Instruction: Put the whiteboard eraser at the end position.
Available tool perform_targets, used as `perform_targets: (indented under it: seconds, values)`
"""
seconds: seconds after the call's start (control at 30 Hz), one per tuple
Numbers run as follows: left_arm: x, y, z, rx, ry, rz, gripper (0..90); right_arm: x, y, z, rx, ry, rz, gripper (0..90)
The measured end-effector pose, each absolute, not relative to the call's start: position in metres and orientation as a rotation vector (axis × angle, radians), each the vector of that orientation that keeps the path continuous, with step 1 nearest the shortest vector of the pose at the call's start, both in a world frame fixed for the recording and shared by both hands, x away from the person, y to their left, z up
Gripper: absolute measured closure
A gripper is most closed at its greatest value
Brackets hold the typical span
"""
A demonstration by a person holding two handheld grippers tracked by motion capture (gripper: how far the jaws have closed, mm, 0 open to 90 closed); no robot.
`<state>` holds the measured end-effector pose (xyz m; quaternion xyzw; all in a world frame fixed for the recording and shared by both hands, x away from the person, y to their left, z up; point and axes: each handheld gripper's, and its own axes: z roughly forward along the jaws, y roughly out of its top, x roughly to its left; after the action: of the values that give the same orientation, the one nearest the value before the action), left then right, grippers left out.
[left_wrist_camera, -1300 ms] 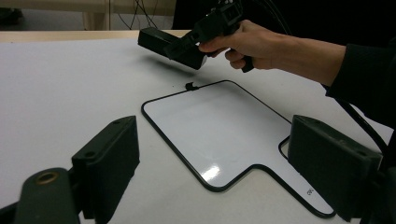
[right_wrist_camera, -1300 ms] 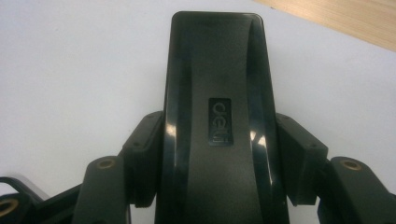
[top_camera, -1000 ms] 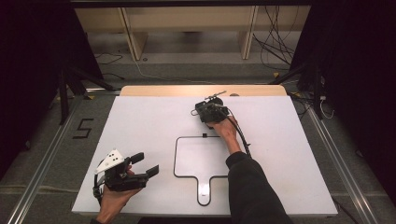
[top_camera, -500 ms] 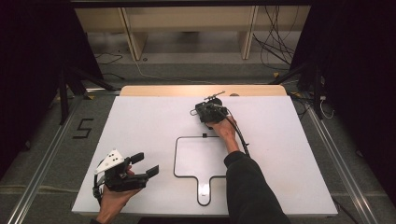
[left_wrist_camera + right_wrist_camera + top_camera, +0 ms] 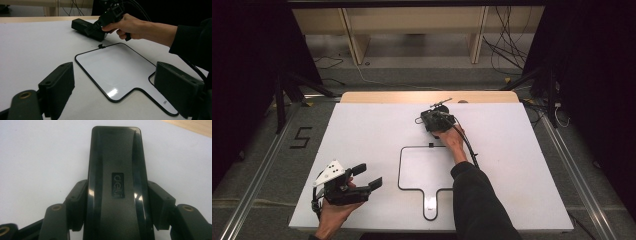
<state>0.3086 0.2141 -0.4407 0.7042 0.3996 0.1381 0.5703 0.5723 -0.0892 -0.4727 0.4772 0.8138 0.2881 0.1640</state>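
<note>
Black eraser (image 5: 115, 185) is gripped by right gripper (image 5: 116, 202) beyond whiteboard (image 5: 424, 167); carrying to board judged next; left gripper (image 5: 364, 176) fingers spread, nothing held.

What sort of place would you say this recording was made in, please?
Probably a lab recording station: a white tabletop hemmed by dark curtains, loose black cables on the floor, and a black tape numeral on the carpet.

Whiteboard (image 5: 424, 167) sits on table (image 5: 372, 130) just below centre, handle at 6 o'clock. Eraser (image 5: 85, 27) lies on the table at 12 to 1 o'clock from the board, near its far edge, between the jaws of the right gripper (image 5: 428, 120). Left gripper (image 5: 371, 176) at 8 o'clock of the board, apart from it.
</note>
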Motion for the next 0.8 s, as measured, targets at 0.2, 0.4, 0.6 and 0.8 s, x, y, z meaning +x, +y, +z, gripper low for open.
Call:
perform_targets:
  seconds: [0.2,0.4,0.6,0.8]
  values:
    - [0.3085,0.2144,-0.4406,1.650,0.938,0.325,15.9,0.5732,-0.0885,-0.4739,1.369,2.317,0.822,40.7]
    - [0.3084,0.2141,-0.4405,1.649,0.939,0.323,15.9,0.5740,-0.0863,-0.4735,1.350,2.324,0.805,40.6]
    - [0.3082,0.2145,-0.4404,1.646,0.940,0.323,15.9,0.5739,-0.0846,-0.4771,1.345,2.334,0.784,40.5]
    - [0.3082,0.2144,-0.4404,1.647,0.939,0.324,15.8,0.5736,-0.0842,-0.4784,1.360,2.341,0.777,40.3]
